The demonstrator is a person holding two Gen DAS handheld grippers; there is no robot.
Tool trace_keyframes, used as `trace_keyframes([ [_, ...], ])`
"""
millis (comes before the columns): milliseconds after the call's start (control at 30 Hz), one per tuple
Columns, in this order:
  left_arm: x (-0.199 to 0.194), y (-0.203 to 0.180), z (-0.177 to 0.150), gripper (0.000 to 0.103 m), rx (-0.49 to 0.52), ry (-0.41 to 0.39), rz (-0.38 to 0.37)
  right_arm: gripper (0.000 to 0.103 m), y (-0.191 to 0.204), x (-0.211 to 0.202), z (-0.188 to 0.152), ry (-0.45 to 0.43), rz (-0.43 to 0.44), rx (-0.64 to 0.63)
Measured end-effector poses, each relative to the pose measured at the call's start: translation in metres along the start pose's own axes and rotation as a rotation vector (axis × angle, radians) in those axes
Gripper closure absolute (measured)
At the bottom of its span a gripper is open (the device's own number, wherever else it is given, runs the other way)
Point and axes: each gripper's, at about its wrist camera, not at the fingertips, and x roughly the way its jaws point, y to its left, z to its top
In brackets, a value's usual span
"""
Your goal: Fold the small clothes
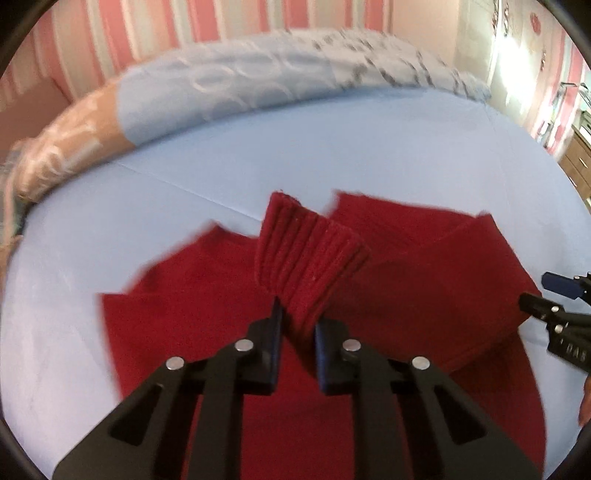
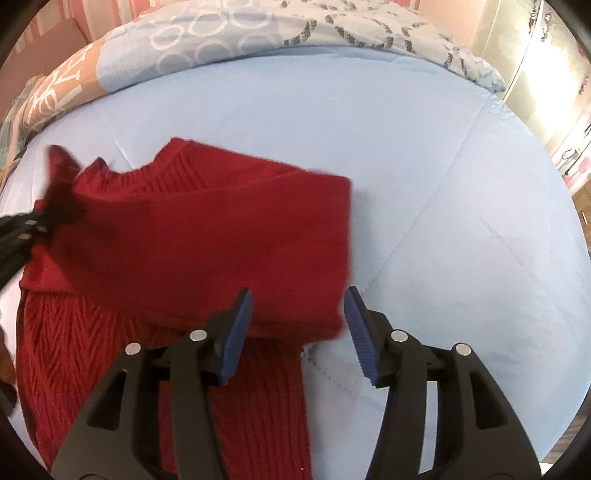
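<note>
- Presently, a red knitted jumper [image 2: 192, 229] is found lying on a pale blue bedcover [image 2: 406, 155], with a patterned duvet [image 2: 221, 33] bunched along the far edge of the bed.
- One sleeve is already laid across the chest on the right-hand side, as shown in the right wrist view; the ribbed body below it is still at full length.
- The left gripper [image 1: 298, 325] is seen closed narrowly on the ribbed cuff [image 1: 306, 251] of the other sleeve, which stands up between its pads, raised off the body of the jumper.
- The right gripper [image 2: 298, 325] is seen partly open and holding nothing; the lower edge of the folded sleeve lies between its pads, but no pressure on the cloth is seen.
- The step in hand is judged to be the folding-in of the second sleeve, with the first sleeve already placed.
- The next move is judged to call for the held cuff to be carried across the chest and laid flat over the first sleeve before it is let go.
- The right gripper may be needed to steady the folded edge, since the knit looks soft and liable to drag.
- Blur in the left wrist view is noted; finer creases cannot be told.
</note>
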Motion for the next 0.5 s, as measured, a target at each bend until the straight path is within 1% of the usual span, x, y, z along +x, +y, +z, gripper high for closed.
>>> trace_keyframes([
  [67,-0.016,0.028,-0.001,0.088,-0.021,-0.032,0.004,0.048,0.003,-0.003,0.002,-0.014,0.008,0.011],
  [133,-0.023,0.051,-0.01,0.088,-0.031,-0.031,0.033,0.048,0.007,-0.002,0.003,-0.01,0.019,0.015],
  [233,-0.009,0.077,-0.033,0.087,-0.056,0.034,-0.016,0.048,0.019,0.006,0.003,0.002,0.03,0.002],
  [267,0.0,0.082,-0.043,0.084,-0.059,0.054,-0.033,0.048,0.024,0.009,0.005,0.006,0.033,-0.004],
  [333,0.015,0.085,-0.056,0.076,-0.069,0.098,-0.028,0.046,0.03,0.016,0.003,0.019,0.032,-0.02],
  [367,0.021,0.085,-0.063,0.069,-0.077,0.113,-0.016,0.046,0.035,0.026,0.003,0.042,0.024,-0.036],
  [400,0.022,0.086,-0.066,0.059,-0.08,0.114,-0.002,0.046,0.037,0.029,0.002,0.056,0.016,-0.047],
  [433,0.02,0.089,-0.069,0.052,-0.084,0.107,0.018,0.046,0.039,0.033,0.002,0.06,0.006,-0.061],
  [467,0.014,0.092,-0.072,0.034,-0.088,0.094,0.056,0.046,0.04,0.033,0.002,0.059,0.003,-0.067],
  [500,0.009,0.095,-0.072,0.029,-0.094,0.088,0.084,0.046,0.041,0.034,0.002,0.058,0.001,-0.072],
])
